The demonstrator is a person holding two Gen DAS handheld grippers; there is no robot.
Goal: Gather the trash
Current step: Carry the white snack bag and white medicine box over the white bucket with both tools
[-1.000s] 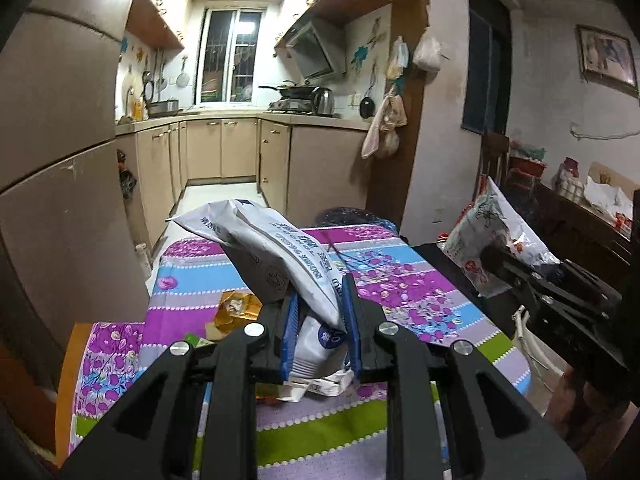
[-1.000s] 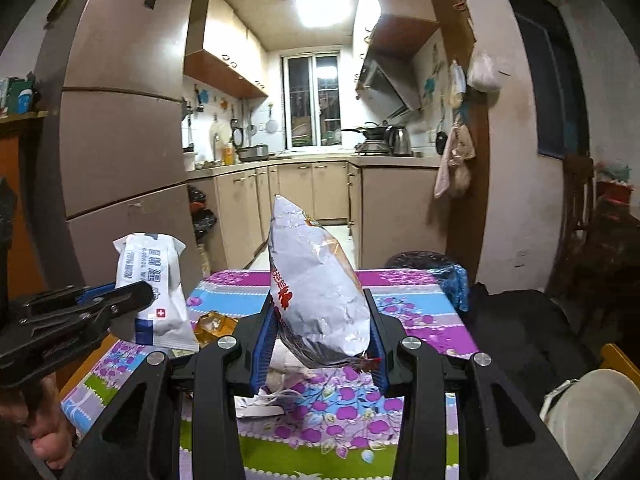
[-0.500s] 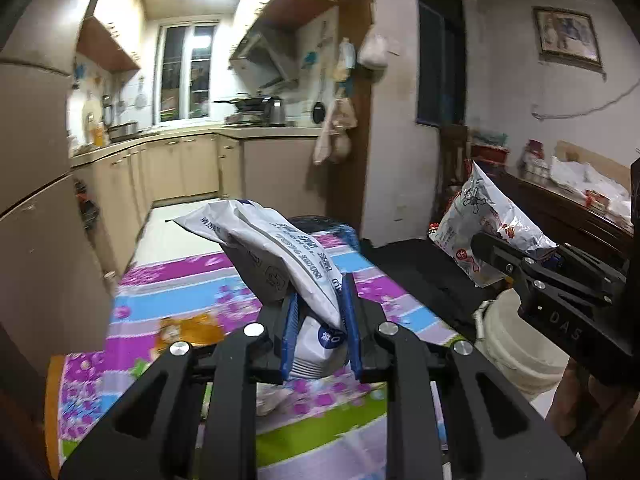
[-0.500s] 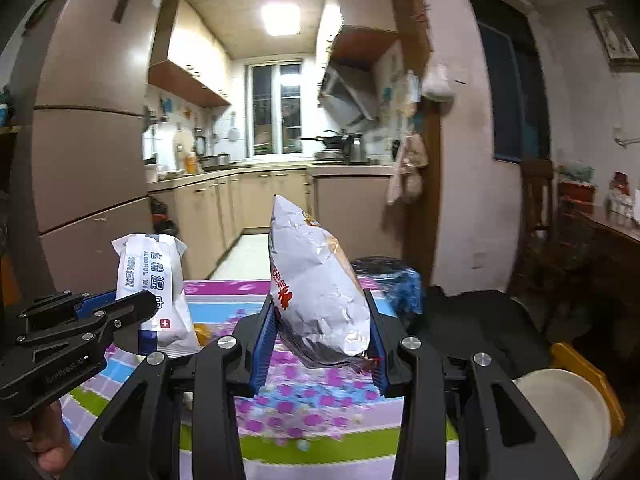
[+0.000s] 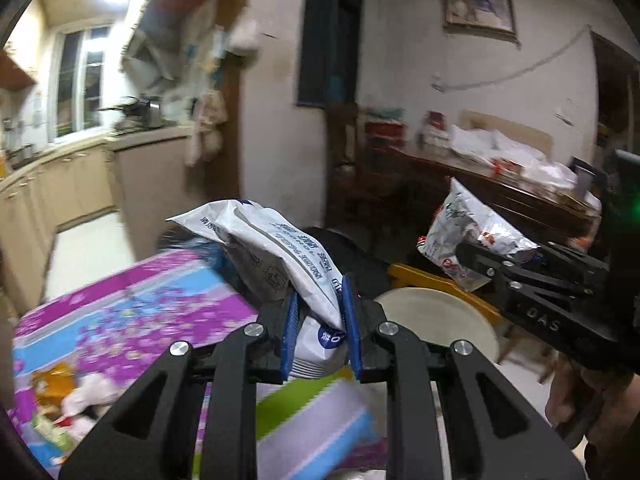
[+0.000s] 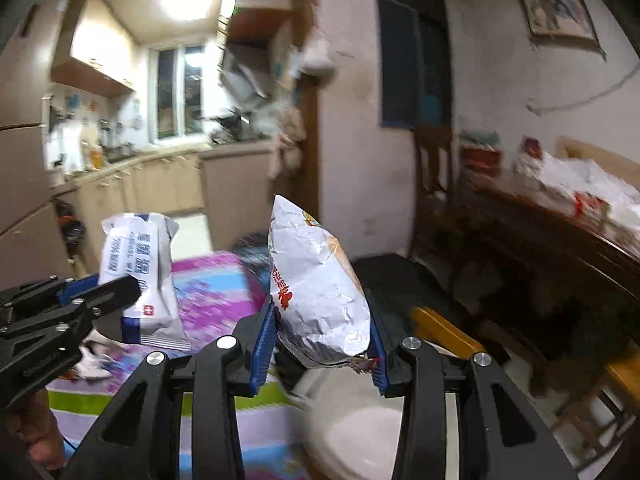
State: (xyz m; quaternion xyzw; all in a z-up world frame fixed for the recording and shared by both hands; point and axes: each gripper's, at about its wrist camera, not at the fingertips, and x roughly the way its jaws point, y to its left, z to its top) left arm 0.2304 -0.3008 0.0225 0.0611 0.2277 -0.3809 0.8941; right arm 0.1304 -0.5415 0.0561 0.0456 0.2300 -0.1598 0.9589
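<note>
Left gripper point(image 5: 319, 322) clamps a white packet point(image 5: 276, 252); right gripper point(image 6: 322, 342) clamps a foil bag point(image 6: 316, 284) above a white bucket point(image 6: 360, 424).

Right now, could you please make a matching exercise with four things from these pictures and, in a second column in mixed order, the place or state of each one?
Things:
1. white packet with blue print
2. crinkled silver snack bag
3. white bucket
4. orange wrapper

Place or state:
A. lying on the flowered tablecloth
B. clamped in the right hand-held gripper
C. standing beside the table, below the held trash
D. clamped in the left hand-held gripper

Pairs: 1-D, 2-B, 3-C, 4-A
</note>
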